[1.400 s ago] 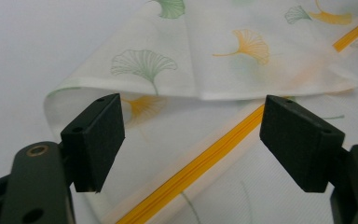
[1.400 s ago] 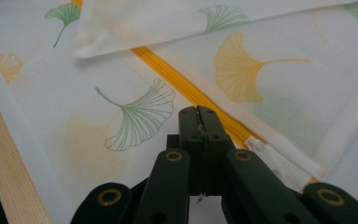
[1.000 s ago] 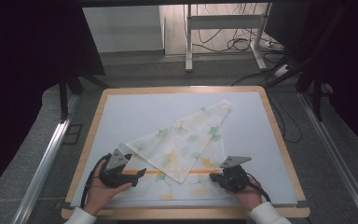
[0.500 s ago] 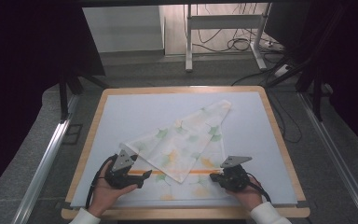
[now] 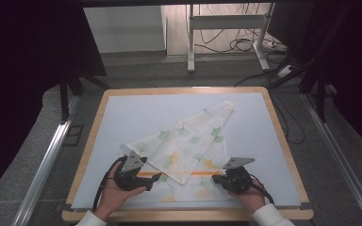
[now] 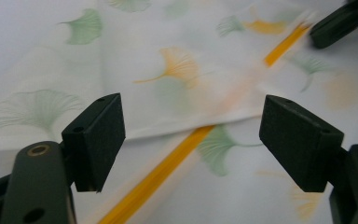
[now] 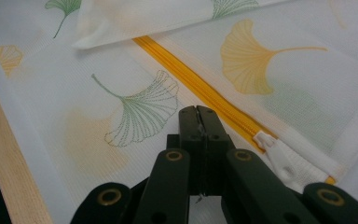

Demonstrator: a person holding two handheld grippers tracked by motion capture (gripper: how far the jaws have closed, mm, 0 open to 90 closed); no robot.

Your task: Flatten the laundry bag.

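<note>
I've got the mesh bag lying flat on the bench, towards the front edge, w/ one folded corner running up toward the back right corner. It's white w/ green and orange leaf prints, and its orange zipper runs parallel to the front edge, between my two grippers.

Left gripper sits near the front left, at the zipper's left end. In the left gripper view its jaws stand wide apart, nothing between the pads; the zipper passes on the bag below them.

Right gripper is at the zipper's right end, near the front edge. In the right gripper view its jaws are pressed together, tips down on the bag just beside the zipper. Can't tell if any mesh is pinched. The white zipper pull lies just right of the tips.
</note>
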